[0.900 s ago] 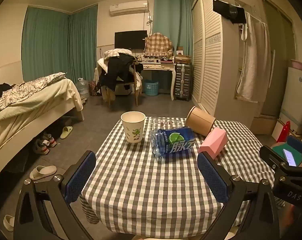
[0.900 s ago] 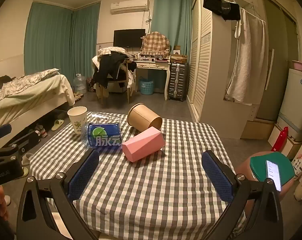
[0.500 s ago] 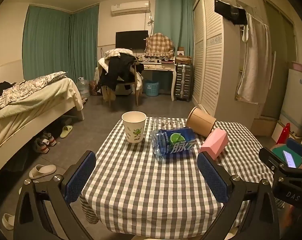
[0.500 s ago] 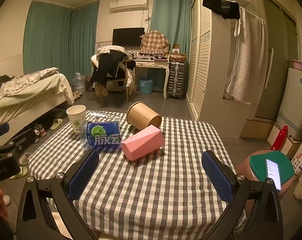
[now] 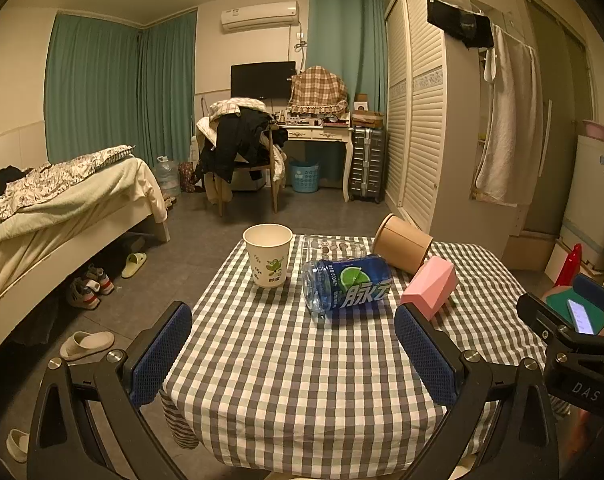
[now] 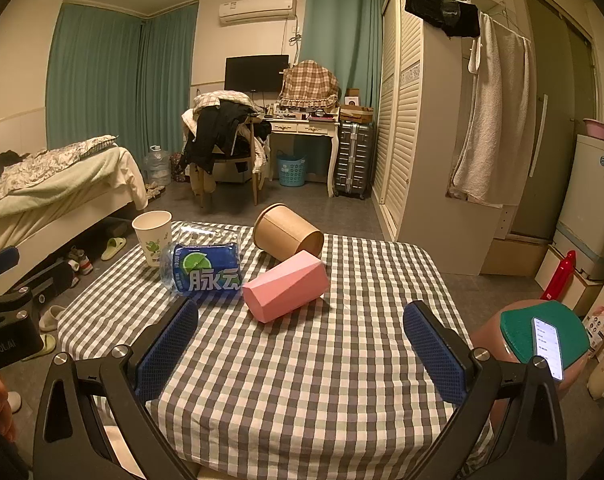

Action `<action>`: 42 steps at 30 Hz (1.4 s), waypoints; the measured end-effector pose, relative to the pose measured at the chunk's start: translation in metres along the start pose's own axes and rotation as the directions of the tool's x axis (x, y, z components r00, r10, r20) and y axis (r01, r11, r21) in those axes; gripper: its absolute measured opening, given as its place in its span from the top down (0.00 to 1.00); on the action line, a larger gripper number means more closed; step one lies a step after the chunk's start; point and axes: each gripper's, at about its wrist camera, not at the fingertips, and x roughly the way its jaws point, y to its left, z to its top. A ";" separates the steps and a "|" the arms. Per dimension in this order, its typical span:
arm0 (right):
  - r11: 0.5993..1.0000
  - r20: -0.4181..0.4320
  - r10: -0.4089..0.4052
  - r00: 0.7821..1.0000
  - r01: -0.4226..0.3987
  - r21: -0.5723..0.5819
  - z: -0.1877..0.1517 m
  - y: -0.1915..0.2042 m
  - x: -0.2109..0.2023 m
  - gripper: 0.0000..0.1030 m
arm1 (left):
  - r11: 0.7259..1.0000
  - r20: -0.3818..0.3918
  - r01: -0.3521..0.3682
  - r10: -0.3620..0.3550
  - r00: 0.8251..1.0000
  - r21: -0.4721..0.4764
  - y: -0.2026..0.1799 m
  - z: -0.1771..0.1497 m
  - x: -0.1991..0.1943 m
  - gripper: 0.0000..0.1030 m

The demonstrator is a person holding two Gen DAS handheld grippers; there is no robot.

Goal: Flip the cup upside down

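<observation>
A white paper cup point(image 5: 268, 255) with a green leaf print stands upright, mouth up, at the far left of the checked table point(image 5: 302, 380); it also shows in the right wrist view point(image 6: 152, 237). A brown paper cup point(image 5: 402, 243) point(image 6: 286, 233) lies on its side at the far edge. A pink faceted cup point(image 5: 429, 293) point(image 6: 286, 286) lies on its side near it. My left gripper point(image 5: 293, 354) is open and empty over the near table edge. My right gripper point(image 6: 300, 352) is open and empty, short of the pink cup.
A blue-labelled plastic bottle point(image 5: 348, 285) point(image 6: 201, 268) lies on its side between the white cup and the pink cup. A stool with a green pad and a phone point(image 6: 542, 338) stands to the right of the table. A bed point(image 5: 53, 208) is on the left.
Both views have shifted very slightly; the objects on the table have not moved and both grippers stay open.
</observation>
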 end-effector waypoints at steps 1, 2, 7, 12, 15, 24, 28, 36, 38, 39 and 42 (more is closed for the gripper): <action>1.000 0.000 0.000 1.000 0.000 -0.001 0.000 0.000 0.000 0.00 | 1.000 -0.001 -0.001 0.001 1.000 0.001 0.000 0.000 0.000 0.00; 1.000 0.000 -0.001 1.000 0.001 -0.001 0.000 0.000 0.000 0.00 | 1.000 0.000 0.000 0.000 1.000 0.001 -0.001 0.000 0.000 0.00; 1.000 -0.002 -0.002 1.000 0.002 0.000 0.001 0.000 0.000 0.00 | 1.000 0.000 -0.001 0.001 1.000 0.002 -0.001 -0.001 0.001 0.00; 1.000 -0.004 -0.005 1.000 0.005 0.002 0.002 0.001 0.000 0.00 | 1.000 -0.002 -0.004 0.004 1.000 0.001 -0.002 -0.002 0.001 0.00; 1.000 -0.003 -0.005 1.000 0.005 0.002 0.002 0.001 -0.001 0.00 | 1.000 -0.002 -0.004 0.004 1.000 0.003 -0.002 -0.002 0.001 0.00; 1.000 -0.004 -0.008 1.000 0.008 0.001 -0.002 0.000 -0.001 0.00 | 1.000 -0.003 -0.004 0.004 1.000 0.004 -0.003 -0.002 0.001 0.00; 1.000 -0.004 -0.009 1.000 0.009 0.001 -0.002 0.000 -0.003 0.00 | 1.000 -0.004 -0.003 0.003 1.000 0.004 -0.003 -0.003 0.002 0.00; 1.000 -0.007 -0.012 1.000 0.012 0.003 -0.003 0.000 -0.004 0.00 | 1.000 -0.005 -0.004 0.004 1.000 0.004 -0.003 -0.004 0.003 0.00; 1.000 -0.007 -0.012 1.000 0.012 0.004 -0.003 0.000 -0.004 0.00 | 1.000 -0.006 -0.004 0.004 1.000 0.005 -0.003 -0.003 0.003 0.00; 1.000 -0.007 -0.012 1.000 0.012 0.004 -0.003 0.000 -0.004 0.00 | 1.000 -0.005 -0.004 0.004 1.000 0.004 -0.003 -0.004 0.003 0.00; 1.000 -0.010 -0.013 1.000 0.013 0.005 -0.003 -0.001 -0.004 0.00 | 1.000 -0.006 -0.004 0.004 1.000 0.005 -0.003 -0.003 0.003 0.00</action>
